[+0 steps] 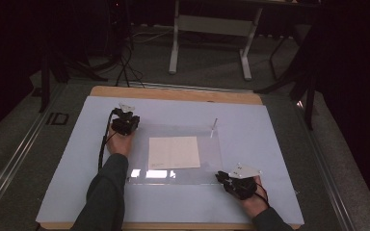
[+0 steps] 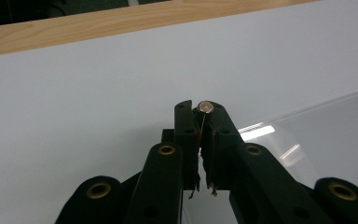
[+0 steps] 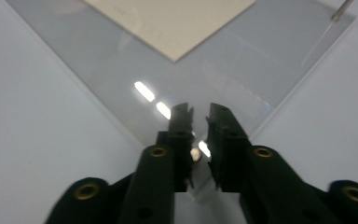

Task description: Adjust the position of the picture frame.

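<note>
Nearest the high camera, at five o'clock: right gripper (image 1: 224,177), slightly spread over the near right corner of a clear sheet (image 1: 212,144), a small round pin head (image 3: 195,154) between the pads, unpinched. At ten o'clock: left gripper (image 2: 200,119), pressed together on a pin (image 2: 206,107) at the sheet's far left corner. Cream paper (image 1: 174,152) under the sheet, mid-tabletop (image 1: 270,130). Upright pin (image 1: 214,126) at one o'clock.

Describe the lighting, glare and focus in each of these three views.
High view: dim, surroundings nearly black, a bright glare patch on the clear sheet near its front edge. Left gripper view: evenly lit, the pin sharp, a reflection along the sheet's edge. Right gripper view: two small glare spots on the sheet, paper soft.
</note>
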`<state>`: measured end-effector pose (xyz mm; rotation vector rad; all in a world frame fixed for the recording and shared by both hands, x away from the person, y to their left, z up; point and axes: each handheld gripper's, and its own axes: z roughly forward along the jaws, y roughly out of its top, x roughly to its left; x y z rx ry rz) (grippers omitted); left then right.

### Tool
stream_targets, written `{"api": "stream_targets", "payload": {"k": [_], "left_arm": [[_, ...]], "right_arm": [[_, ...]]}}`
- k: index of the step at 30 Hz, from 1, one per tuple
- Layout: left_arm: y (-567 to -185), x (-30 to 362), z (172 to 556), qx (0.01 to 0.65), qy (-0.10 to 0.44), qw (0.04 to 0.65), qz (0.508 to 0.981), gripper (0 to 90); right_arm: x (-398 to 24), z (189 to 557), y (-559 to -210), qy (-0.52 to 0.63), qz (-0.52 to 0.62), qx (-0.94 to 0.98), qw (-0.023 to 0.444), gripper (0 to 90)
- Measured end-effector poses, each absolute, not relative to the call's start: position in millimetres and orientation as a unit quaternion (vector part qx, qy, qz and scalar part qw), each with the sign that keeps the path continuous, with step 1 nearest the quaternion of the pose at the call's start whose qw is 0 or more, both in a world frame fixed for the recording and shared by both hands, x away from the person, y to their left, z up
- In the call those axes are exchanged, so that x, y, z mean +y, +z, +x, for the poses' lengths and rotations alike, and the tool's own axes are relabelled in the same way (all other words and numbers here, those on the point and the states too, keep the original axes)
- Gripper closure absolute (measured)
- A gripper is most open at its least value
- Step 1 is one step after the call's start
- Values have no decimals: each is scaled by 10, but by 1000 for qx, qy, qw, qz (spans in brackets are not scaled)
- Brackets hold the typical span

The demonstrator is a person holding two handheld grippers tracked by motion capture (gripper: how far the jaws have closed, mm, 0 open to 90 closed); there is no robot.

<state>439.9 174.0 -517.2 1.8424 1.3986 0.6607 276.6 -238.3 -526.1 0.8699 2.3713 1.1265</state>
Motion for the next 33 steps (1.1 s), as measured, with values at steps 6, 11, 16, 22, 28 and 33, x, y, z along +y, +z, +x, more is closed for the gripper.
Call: {"api": "stream_targets", "payload": {"k": [6,11,16,22,28,33], "left_arm": [[-5172,1720,4390,545,257,358,713,853],[-5172,1712,4386,546,256,359,713,852],[-5173,1716,4386,545,255,361,712,851],[-5174,1725,4383,544,251,363,713,850],[-5171,1710,4379,545,249,364,713,850],[-5172,1647,4393,535,245,367,720,850]], "right_arm": [[-2437,2966,-5181,415,333,821,207,702],[-2482,3582,-5173,424,392,785,224,755],[-2324,4055,-5246,411,416,778,227,769],[-2162,4425,-5248,410,444,761,237,732],[-2110,4600,-5194,401,461,756,236,852],[-2173,4623,-5186,398,465,754,238,855]]}}
